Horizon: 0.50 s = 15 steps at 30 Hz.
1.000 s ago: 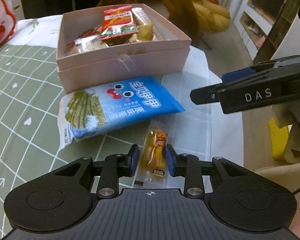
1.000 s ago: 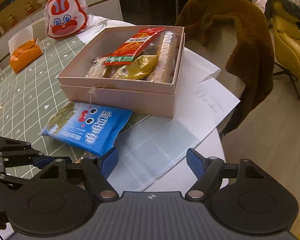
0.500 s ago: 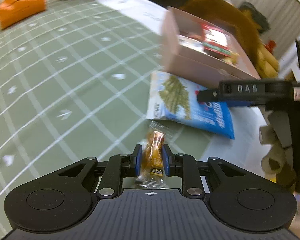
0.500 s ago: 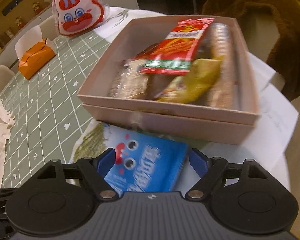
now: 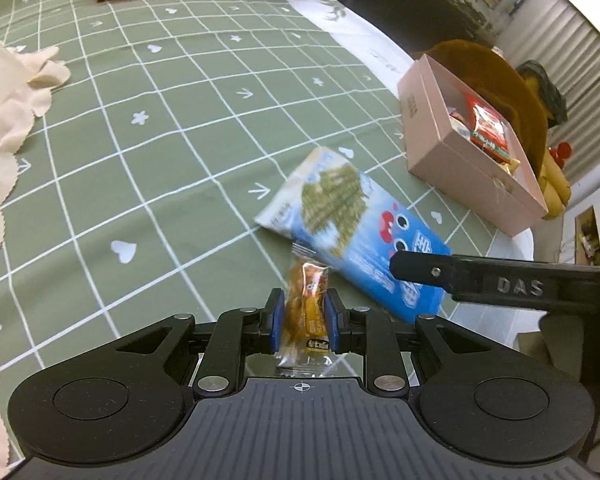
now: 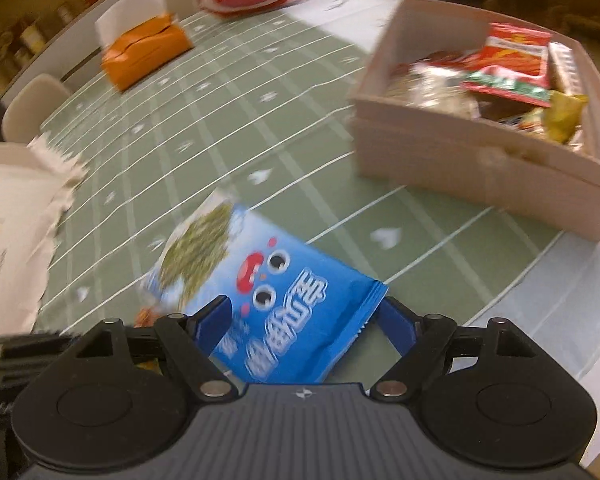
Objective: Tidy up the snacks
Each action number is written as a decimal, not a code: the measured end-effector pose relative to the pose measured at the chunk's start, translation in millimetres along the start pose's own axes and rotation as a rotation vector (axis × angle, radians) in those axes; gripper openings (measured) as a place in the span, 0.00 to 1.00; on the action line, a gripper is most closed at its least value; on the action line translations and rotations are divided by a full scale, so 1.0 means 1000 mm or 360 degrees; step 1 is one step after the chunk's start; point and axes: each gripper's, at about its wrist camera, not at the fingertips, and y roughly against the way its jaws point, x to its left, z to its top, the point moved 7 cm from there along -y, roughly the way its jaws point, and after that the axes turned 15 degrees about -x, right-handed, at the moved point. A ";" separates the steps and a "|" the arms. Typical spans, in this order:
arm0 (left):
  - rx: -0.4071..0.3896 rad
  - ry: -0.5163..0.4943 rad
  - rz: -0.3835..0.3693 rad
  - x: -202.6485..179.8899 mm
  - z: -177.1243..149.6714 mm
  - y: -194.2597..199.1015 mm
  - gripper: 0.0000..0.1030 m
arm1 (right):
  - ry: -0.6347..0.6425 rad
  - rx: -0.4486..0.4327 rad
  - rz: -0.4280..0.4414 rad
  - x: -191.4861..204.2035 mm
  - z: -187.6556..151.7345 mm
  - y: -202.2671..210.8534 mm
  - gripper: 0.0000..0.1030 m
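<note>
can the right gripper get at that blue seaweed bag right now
Probably yes. The right gripper is open with its fingers on either side of the blue seaweed bag, and nothing lies on top of the bag.

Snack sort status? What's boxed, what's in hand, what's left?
Done: several packets, including a red one, already lie in the pink box. In hand: left gripper is shut on the small orange snack; open right gripper straddles the blue seaweed bag. Left: box both.

We see a green tablecloth [image 5: 148, 128] gridded in white with hearts and arrows; a blue seaweed packet [image 5: 352, 232]; a pink box [image 5: 456, 152]; an orange wrapped sweet [image 5: 306, 304].
</note>
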 end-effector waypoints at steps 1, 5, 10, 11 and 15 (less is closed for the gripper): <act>0.0002 -0.0004 -0.0001 0.001 -0.001 0.001 0.25 | 0.0026 -0.0028 0.0006 0.005 0.000 0.004 0.79; -0.0005 0.0006 0.0006 0.007 -0.001 0.002 0.25 | 0.0186 -0.0108 -0.0021 0.018 0.008 0.012 0.83; -0.0004 0.0021 -0.0002 0.009 -0.001 0.000 0.25 | 0.0228 -0.0187 -0.0038 0.022 0.023 0.008 0.83; -0.0005 0.0018 -0.0001 0.009 -0.001 0.000 0.25 | 0.0219 -0.0180 -0.0028 0.023 0.024 0.004 0.83; -0.0003 0.0024 0.0005 0.013 -0.001 0.003 0.25 | 0.0304 -0.0078 0.0113 0.040 0.016 -0.011 0.83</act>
